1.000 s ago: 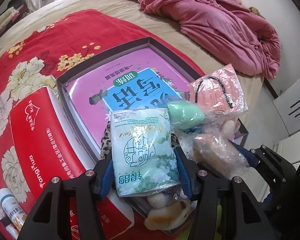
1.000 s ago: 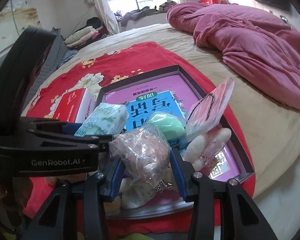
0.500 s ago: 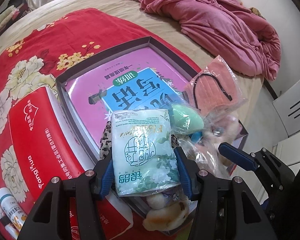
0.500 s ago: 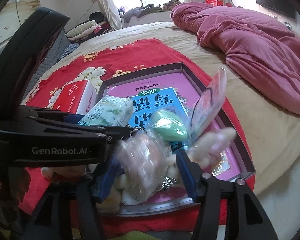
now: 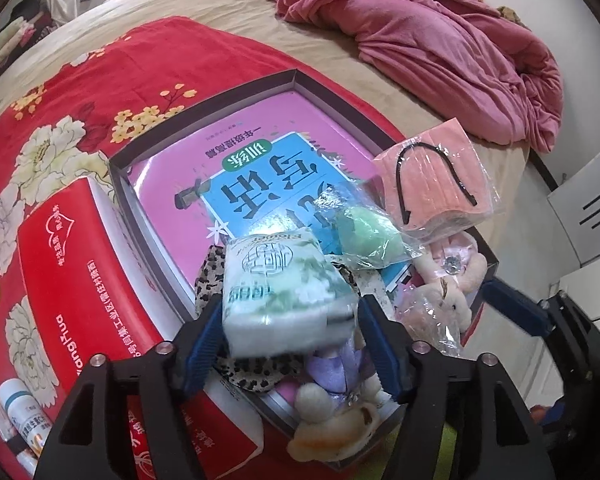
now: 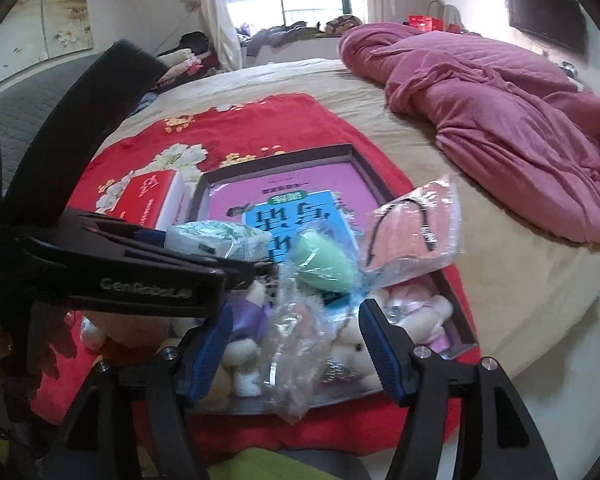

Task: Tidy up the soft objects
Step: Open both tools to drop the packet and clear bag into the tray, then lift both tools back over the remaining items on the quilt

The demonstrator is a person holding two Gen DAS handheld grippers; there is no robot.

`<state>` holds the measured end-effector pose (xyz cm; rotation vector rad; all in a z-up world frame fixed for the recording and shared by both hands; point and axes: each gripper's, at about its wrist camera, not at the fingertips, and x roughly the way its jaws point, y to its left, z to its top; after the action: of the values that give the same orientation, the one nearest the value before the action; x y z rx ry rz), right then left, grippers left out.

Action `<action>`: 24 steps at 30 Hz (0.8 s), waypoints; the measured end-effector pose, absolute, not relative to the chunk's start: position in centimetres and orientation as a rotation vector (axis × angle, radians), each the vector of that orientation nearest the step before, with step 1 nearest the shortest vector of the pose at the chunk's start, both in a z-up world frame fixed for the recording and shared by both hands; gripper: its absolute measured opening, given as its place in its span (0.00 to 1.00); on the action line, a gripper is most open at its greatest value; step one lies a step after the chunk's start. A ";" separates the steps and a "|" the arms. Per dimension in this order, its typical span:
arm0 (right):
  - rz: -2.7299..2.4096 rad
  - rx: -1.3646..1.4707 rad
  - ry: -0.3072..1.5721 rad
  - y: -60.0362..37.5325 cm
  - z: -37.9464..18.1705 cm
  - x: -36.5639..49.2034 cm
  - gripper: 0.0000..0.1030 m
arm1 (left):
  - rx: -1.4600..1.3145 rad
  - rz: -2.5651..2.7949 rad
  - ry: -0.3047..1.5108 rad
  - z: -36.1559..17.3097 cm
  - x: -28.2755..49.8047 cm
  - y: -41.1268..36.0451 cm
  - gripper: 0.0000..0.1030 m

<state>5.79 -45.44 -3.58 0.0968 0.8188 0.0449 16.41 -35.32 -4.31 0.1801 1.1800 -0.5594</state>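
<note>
A dark shallow box (image 5: 204, 132) lies on the bed with a pink and blue book in it. My left gripper (image 5: 290, 336) is shut on a green-white tissue pack (image 5: 280, 284) above the box's near end. My right gripper (image 6: 296, 340) is open over a clear plastic bag (image 6: 296, 344) that lies loose between its fingers, on plush toys (image 6: 352, 344). A bagged green sponge (image 5: 366, 232) and a bagged pink mask (image 5: 436, 180) rest in the box. A leopard-print cloth (image 5: 210, 268) lies under the tissue pack.
A red tissue box (image 5: 80, 264) stands left of the dark box on a red flowered blanket (image 5: 60, 112). A small bottle (image 5: 18, 408) lies at the lower left. A crumpled pink quilt (image 5: 440, 40) fills the far right of the bed.
My right gripper opened and let go of the clear bag, which sank onto the plush toys. My left gripper tilted the tissue pack and moved slightly forward.
</note>
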 end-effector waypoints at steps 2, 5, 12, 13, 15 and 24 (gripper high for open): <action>0.019 0.116 0.812 -46.2 -3.3 5.7 0.63 | 0.177 -0.558 1.181 -4.3 16.4 -35.2 0.67; -0.010 0.149 0.790 -47.3 -2.8 5.3 0.63 | 0.170 -0.557 1.171 -4.0 16.3 -35.1 0.68; -0.068 0.193 0.752 -48.6 -1.8 4.9 0.63 | 0.160 -0.560 1.148 -2.8 15.7 -34.5 0.72; -0.083 0.200 0.745 -48.9 -1.6 4.9 0.63 | 0.157 -0.561 1.144 -2.5 15.5 -34.3 0.72; -0.104 0.218 0.725 -49.3 -1.2 4.6 0.63 | 0.155 -0.562 1.135 -2.1 15.3 -34.1 0.72; -0.134 0.263 0.707 -50.1 -0.1 4.1 0.65 | 0.147 -0.582 1.089 0.1 13.8 -33.2 0.74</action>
<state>4.08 -50.14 -0.14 0.2627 0.7072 -0.1336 13.79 -33.16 0.15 0.1469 1.0886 -0.5819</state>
